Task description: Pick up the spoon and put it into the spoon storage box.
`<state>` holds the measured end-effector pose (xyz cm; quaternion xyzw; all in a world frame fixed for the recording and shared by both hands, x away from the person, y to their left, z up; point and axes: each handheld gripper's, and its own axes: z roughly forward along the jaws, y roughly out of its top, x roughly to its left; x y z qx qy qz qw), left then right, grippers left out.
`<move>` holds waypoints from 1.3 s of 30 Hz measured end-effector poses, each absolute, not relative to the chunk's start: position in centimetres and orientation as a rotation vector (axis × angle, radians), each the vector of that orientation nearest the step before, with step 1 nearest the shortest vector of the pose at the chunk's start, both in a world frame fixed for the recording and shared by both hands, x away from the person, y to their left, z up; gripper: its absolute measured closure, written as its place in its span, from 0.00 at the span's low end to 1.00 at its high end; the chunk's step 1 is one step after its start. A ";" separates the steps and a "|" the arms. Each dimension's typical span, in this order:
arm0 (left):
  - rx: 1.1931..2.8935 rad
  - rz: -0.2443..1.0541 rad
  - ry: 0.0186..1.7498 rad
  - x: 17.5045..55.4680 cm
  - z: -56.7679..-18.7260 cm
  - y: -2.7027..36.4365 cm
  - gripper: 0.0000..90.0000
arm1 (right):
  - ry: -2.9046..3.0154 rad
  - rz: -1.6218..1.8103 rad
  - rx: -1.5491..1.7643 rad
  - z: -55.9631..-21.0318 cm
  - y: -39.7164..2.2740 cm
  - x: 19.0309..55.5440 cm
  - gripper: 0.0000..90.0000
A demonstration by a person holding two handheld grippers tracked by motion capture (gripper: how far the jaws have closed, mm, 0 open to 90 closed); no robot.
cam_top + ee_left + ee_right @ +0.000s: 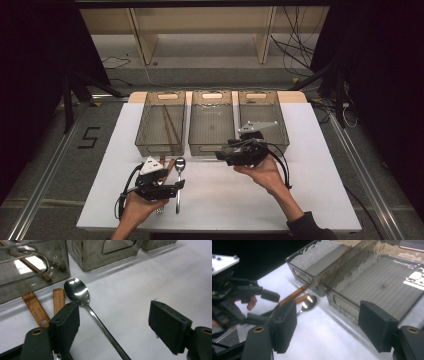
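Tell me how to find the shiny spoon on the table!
Look at the white table and find the left bin. Just in front of it lies the spoon, beside the left gripper. It is shiny metal; the sticks beside it are brown wood.

A shiny steel spoon (pixel 77 292) is seen lying on the white desk (pixel 150 277), its handle running between the spread black jaws of the left gripper (pixel 113 325), untouched. Two brown wooden handles (pixel 36 308) lie beside its bowl.

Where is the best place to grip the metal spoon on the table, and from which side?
Grip the spoon by its thin handle, probably from above with the jaws across it. It lies flat, and wooden handles crowd the bowl's side.
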<state>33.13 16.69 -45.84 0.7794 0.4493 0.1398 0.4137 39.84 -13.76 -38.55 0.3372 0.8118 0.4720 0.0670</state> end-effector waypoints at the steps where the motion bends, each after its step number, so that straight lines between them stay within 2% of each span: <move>1: 1.973 0.346 1.141 33.3 -45.8 16.6 0.29 | 2.443 1.421 1.017 -38.6 -14.0 39.6 0.36; 8: 2.022 0.304 1.204 34.4 -45.1 15.9 0.36 | 2.411 1.412 1.026 -39.9 -16.0 37.2 0.35; 18: 2.097 0.270 1.256 35.8 -44.2 15.1 0.37 | 2.371 1.407 1.035 -42.0 -18.5 34.4 0.32; 39: 2.279 0.215 1.277 37.0 -45.3 14.1 0.43 | 2.302 1.438 1.087 -44.4 -21.2 31.6 0.29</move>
